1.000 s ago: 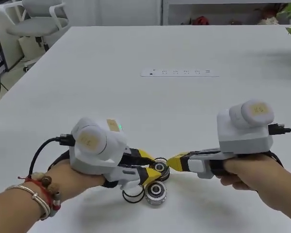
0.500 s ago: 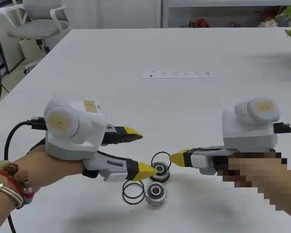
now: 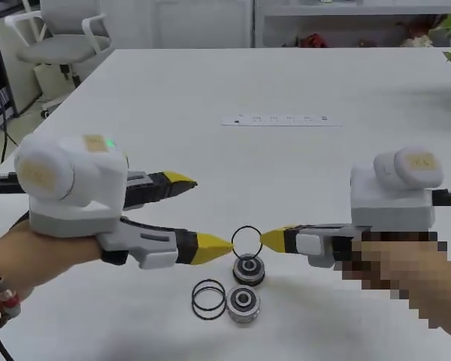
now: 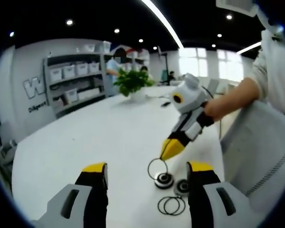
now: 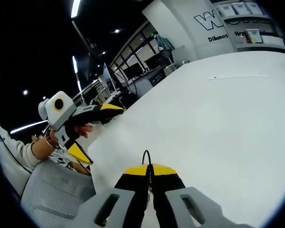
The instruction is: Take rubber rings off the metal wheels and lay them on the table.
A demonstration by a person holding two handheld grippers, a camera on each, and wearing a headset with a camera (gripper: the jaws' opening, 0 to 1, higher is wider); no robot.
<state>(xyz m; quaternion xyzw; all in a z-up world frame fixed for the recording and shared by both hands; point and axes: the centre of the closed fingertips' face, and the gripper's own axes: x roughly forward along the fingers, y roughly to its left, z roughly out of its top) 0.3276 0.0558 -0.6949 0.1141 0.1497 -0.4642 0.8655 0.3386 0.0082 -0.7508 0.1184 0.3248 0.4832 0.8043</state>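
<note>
While my right gripper pinches a thin black rubber ring between closed jaws, upright just above the far wheel, my left gripper hangs beside it, jaws wide and empty. Two rings lie flat on the table, just beside the near wheel. I judge the task well along: this ring needs laying down, and I cannot tell whether others remain.

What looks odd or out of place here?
One rubber ring stands upright over the farther wheel, pinched in the shut right gripper, while two rings lie flat beside the nearer wheel. Nothing looks damaged.
</note>
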